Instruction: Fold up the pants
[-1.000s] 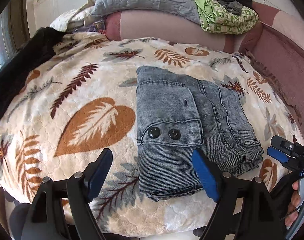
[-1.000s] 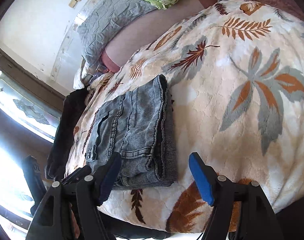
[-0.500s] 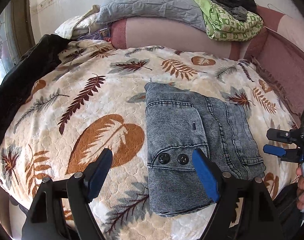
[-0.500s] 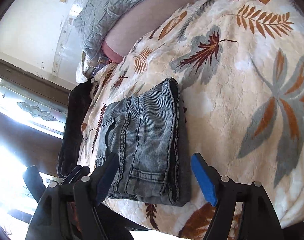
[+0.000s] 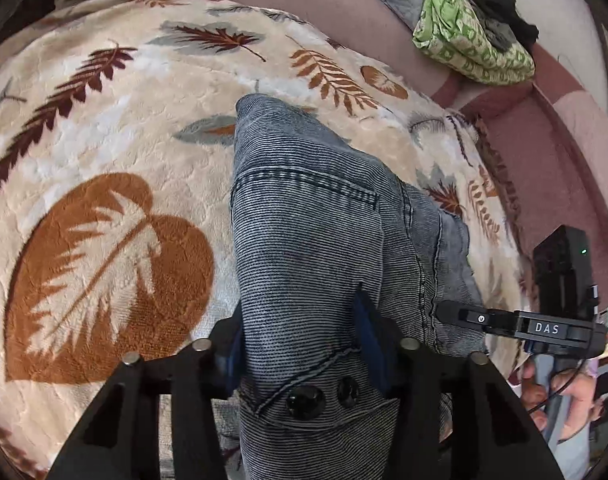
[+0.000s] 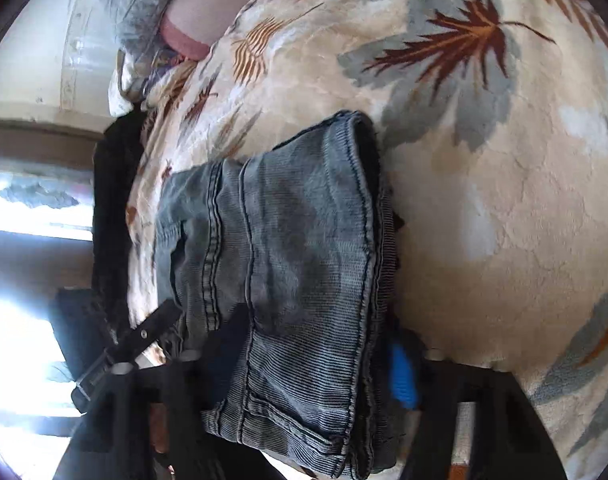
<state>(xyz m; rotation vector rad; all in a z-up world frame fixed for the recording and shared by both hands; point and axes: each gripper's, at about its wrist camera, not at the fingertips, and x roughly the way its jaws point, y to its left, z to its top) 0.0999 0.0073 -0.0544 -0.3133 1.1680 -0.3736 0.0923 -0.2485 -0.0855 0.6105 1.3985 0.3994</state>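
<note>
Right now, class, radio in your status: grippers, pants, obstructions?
Left gripper and right gripper just closed on folded grey-blue denim pants. Pants on leaf-print blanket. Nothing obstructing.

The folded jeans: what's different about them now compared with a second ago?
Both tools closed in on the near edge of the folded jeans. The left hand-held gripper and the right hand-held gripper stood open in front of the jeans; their jaws have just been closing and now pinch the denim. The leaf-print blanket and the green bundle stayed put.
</note>
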